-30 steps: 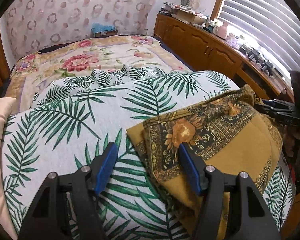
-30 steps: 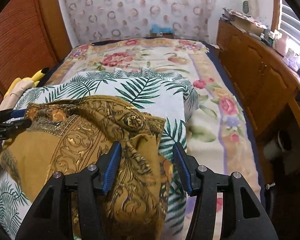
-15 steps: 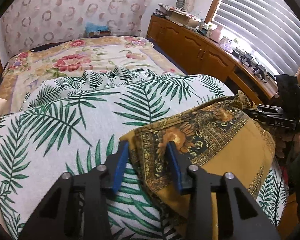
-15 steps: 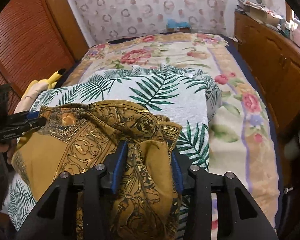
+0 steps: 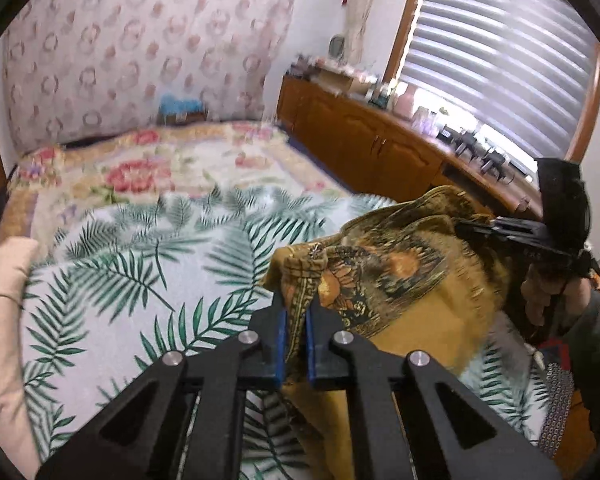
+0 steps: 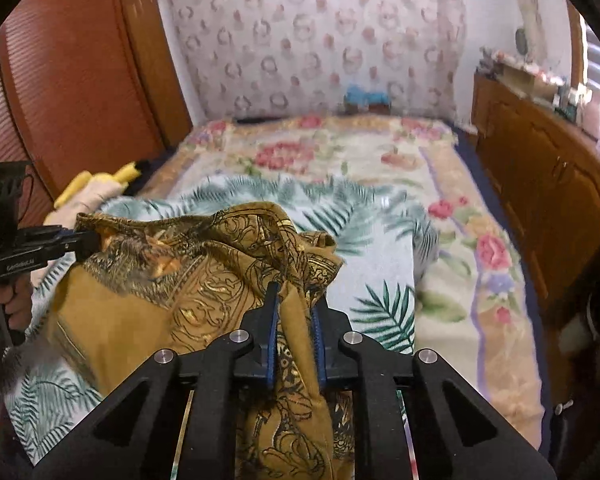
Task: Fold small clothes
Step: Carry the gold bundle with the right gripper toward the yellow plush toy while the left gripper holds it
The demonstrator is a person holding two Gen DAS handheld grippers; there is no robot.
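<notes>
Left wrist view, bottom centre: the left gripper [image 5: 294, 332] has its blue fingers [image 5: 279, 344] pinched tight on a corner of the mustard patterned garment [image 5: 404, 280]. The cloth rises from the fingers and spreads to the right of the frame, hanging clear above the palm-leaf blanket [image 5: 132, 280].

Right wrist view, bottom centre: the right gripper [image 6: 296, 340] is closing its fingers on a thick bunch of the same garment, which fills the gap and touches both pads.

At mid right of the left wrist view, the right gripper grips the garment's far corner. Beyond lies the floral bedspread [image 5: 148, 168]; a wooden cabinet [image 5: 364, 140] runs along the upper right.
</notes>
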